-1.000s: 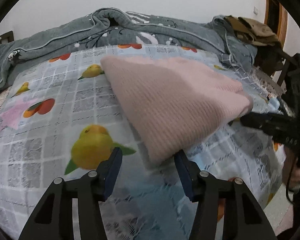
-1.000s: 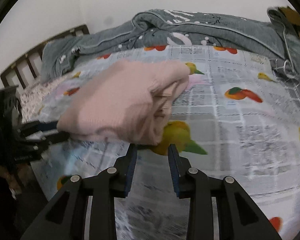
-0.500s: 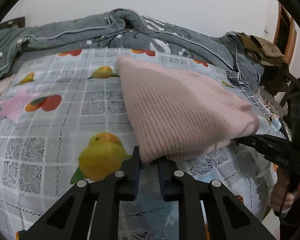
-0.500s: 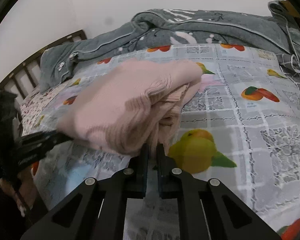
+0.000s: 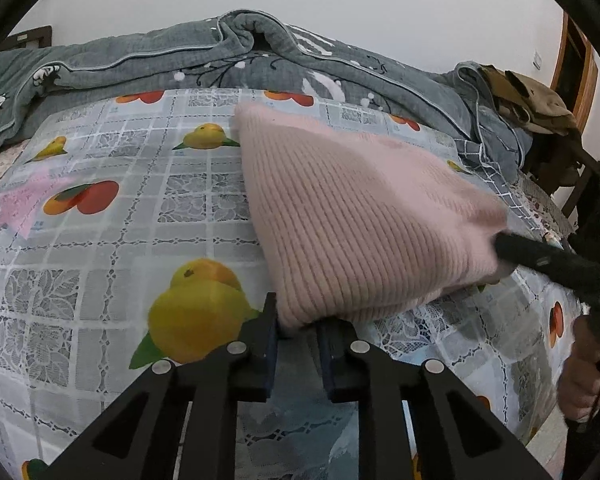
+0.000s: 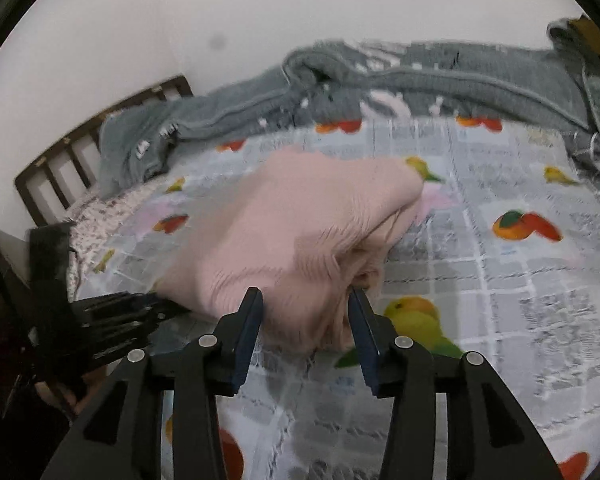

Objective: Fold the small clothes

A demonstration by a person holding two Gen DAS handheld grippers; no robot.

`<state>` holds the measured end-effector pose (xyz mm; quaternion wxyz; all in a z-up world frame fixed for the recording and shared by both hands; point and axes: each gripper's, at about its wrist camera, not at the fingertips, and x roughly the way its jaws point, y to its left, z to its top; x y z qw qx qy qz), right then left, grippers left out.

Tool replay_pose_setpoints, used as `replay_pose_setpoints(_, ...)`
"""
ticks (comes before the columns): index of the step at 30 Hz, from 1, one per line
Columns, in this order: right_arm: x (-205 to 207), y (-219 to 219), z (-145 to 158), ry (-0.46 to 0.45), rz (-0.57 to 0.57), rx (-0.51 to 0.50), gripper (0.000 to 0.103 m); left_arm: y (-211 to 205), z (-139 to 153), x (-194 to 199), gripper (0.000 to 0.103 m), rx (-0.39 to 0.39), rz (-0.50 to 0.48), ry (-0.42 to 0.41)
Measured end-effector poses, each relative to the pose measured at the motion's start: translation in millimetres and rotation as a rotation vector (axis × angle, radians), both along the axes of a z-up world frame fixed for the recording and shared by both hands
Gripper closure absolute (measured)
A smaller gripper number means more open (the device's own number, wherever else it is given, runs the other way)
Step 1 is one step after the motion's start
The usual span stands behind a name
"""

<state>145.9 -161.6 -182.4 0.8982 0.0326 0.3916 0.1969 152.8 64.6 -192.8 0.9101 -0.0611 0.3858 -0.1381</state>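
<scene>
Pink sweater (image 5: 356,216): folded ribbed knit lying on the bed's fruit-print cover (image 5: 100,248), its near edge raised.
Left tool (image 5: 296,328): pressed nearly together, pinching the sweater's near corner between its blue pads.
Right tool (image 6: 305,312): jaws opening, spread either side of the bunched layered edge; whether the pads touch the knit is hard to tell through the blur.
Left wrist view only: smooth ribbed top face, the right tool's black finger at the far corner, the hand (image 5: 584,384) gripping it.
Right wrist view only: stacked folds along the open edge (image 6: 364,264), dark slatted headboard (image 6: 80,160).
Behind: rumpled grey quilt (image 5: 220,60).
</scene>
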Motion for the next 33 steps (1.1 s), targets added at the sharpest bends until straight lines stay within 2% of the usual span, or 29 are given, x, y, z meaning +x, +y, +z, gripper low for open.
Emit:
replay_pose_setpoints(2,3,4,-4,-0.004,0.019,-0.007,0.097,0,-1,0,0.089,0.003,0.001,-0.004)
replay_pose_setpoints(5,-9,-4,18,-0.133,0.032,0.010,0.098,1,-3,0,0.090,0.000,-0.002,-0.007)
replay_pose_setpoints(7,-10,-19,26,-0.147,0.010,0.081,0.098,2,-3,0,0.090,-0.011,-0.006,-0.004)
replay_pose_setpoints(8,-5,-28,21,-0.111,-0.022,0.109,0.098,3,-2,0,0.090,-0.016,-0.006,-0.003)
replay_pose_setpoints(11,7,-26,-11,-0.018,-0.056,0.030,0.098,0,-2,-1,0.090,-0.016,-0.008,-0.005)
replay_pose_setpoints(13,7,-22,-21,-0.005,-0.057,0.006,0.098,-4,-2,-2,0.090,0.003,-0.009,-0.008)
replay_pose_setpoints(15,5,-23,-16,-0.019,-0.067,0.001,0.095,-4,-1,-2,0.088,0.005,-0.010,-0.004)
replay_pose_setpoints(17,5,-23,-6,-0.029,-0.072,-0.003,0.082,-2,1,-1,0.086,0.003,-0.006,0.014)
replay_pose_setpoints(22,7,-20,23,-0.110,-0.065,-0.029,0.072,-1,7,-5,0.083,0.041,-0.009,0.033)
replay_pose_setpoints(25,21,-17,32,-0.131,-0.077,-0.043,0.071,6,13,-14,0.082,0.055,0.007,0.032)
replay_pose_setpoints(30,49,-17,31,-0.104,-0.105,-0.034,0.071,29,22,-26,0.081,0.066,0.084,0.026)
replay_pose_setpoints(33,63,-16,23,-0.065,-0.114,-0.036,0.069,41,32,-21,0.076,0.055,0.115,0.016)
